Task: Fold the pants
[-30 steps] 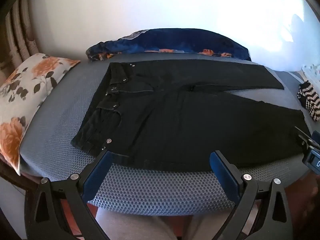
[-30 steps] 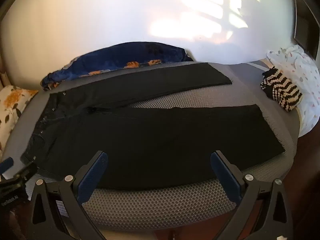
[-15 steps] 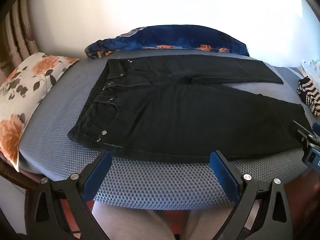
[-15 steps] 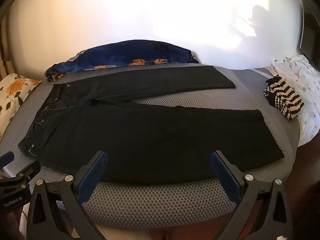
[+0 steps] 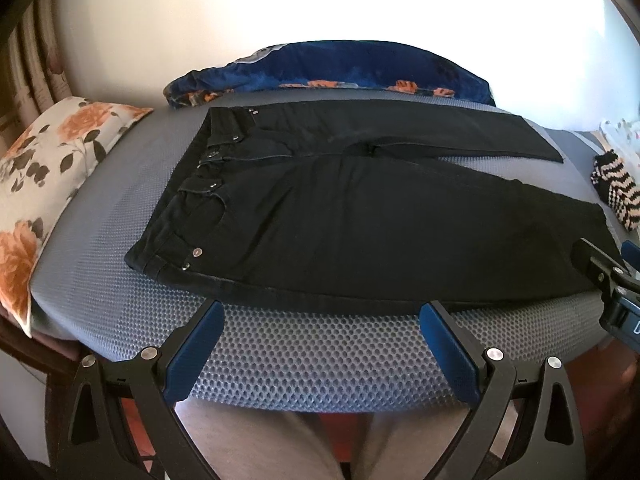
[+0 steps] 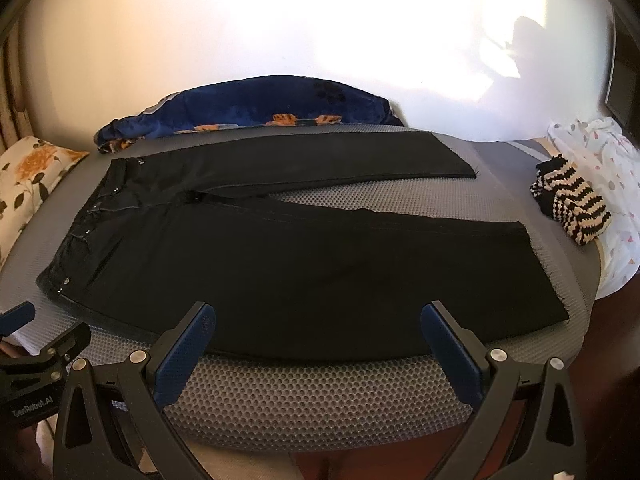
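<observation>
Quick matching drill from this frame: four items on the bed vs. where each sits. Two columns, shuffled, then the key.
Items:
1. black pants
2. floral pillow
3. striped knit piece
4. blue blanket

Places:
A. far edge, against the wall
B. left end of the mattress
C. spread flat across the middle
D. right end, beside the white cloth

Pairs: 1-C, 2-B, 3-D, 4-A

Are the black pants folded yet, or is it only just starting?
Only just starting. Done: the black pants lie spread flat on the grey mesh pad, legs apart in a V, waistband to the left. In hand: nothing; the left gripper and right gripper are both open at the near edge of the pants, holding no cloth. Left: every fold, probably starting with laying one leg over the other.
</observation>
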A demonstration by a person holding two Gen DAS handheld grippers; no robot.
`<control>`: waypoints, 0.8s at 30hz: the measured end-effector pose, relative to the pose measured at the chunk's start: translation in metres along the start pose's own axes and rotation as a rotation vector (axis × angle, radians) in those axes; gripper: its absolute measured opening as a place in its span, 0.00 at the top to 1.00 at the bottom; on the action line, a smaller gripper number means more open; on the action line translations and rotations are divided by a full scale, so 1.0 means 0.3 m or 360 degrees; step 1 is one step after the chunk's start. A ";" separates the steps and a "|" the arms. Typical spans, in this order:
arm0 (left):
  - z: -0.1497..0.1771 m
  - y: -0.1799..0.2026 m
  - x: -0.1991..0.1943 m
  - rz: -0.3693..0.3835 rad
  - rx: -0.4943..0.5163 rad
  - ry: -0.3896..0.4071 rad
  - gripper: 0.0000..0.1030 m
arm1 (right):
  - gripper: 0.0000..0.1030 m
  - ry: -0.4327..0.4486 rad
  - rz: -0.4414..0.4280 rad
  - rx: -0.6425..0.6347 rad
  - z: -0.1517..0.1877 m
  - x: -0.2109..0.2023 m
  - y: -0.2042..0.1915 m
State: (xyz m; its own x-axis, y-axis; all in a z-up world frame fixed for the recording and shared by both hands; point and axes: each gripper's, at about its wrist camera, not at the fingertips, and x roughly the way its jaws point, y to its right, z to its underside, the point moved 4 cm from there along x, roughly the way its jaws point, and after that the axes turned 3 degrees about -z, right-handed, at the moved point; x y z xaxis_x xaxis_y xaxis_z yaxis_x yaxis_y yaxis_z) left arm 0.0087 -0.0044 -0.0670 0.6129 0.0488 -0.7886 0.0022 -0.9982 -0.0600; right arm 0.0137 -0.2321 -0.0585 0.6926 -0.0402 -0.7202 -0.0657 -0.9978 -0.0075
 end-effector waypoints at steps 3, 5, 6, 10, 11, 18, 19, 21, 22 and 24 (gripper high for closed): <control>0.002 -0.002 0.003 -0.0004 -0.0006 -0.0003 0.05 | 0.01 -0.0009 -0.0001 -0.0004 0.001 0.004 -0.005; 0.005 -0.004 0.007 -0.0011 -0.0008 -0.0009 0.05 | 0.01 -0.0018 0.0002 -0.0015 0.003 0.009 -0.010; 0.007 -0.005 0.008 -0.0014 -0.0007 -0.0012 0.05 | 0.01 -0.0022 0.0006 -0.0020 0.003 0.010 -0.010; 0.012 -0.011 0.011 -0.0019 -0.0009 -0.0021 0.05 | 0.01 -0.0033 0.0009 -0.0026 0.005 0.016 -0.012; 0.012 -0.011 0.012 -0.0022 -0.0009 -0.0021 0.05 | 0.01 -0.0033 0.0011 -0.0026 0.005 0.016 -0.013; 0.017 -0.013 0.018 -0.0046 -0.0004 -0.0027 0.05 | 0.01 -0.0048 0.0006 -0.0008 0.007 0.022 -0.008; 0.018 -0.013 0.019 -0.0051 -0.0002 -0.0026 0.05 | 0.01 -0.0041 0.0010 -0.0010 0.007 0.022 -0.009; 0.020 -0.010 0.021 -0.0056 0.0003 -0.0026 0.05 | 0.01 -0.0036 0.0012 -0.0017 0.006 0.021 -0.013; 0.021 -0.010 0.022 -0.0058 0.0006 -0.0029 0.05 | 0.01 -0.0037 0.0011 -0.0019 0.006 0.022 -0.014; 0.022 -0.009 0.023 -0.0059 0.0011 -0.0030 0.05 | 0.01 -0.0040 0.0011 -0.0027 0.006 0.023 -0.014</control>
State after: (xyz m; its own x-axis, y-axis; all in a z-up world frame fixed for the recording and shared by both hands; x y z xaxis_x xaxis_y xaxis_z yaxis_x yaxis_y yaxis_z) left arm 0.0078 -0.0010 -0.0764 0.5977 0.0867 -0.7970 0.0193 -0.9954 -0.0939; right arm 0.0174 -0.2282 -0.0648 0.6739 -0.0462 -0.7374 -0.0583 -0.9983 0.0093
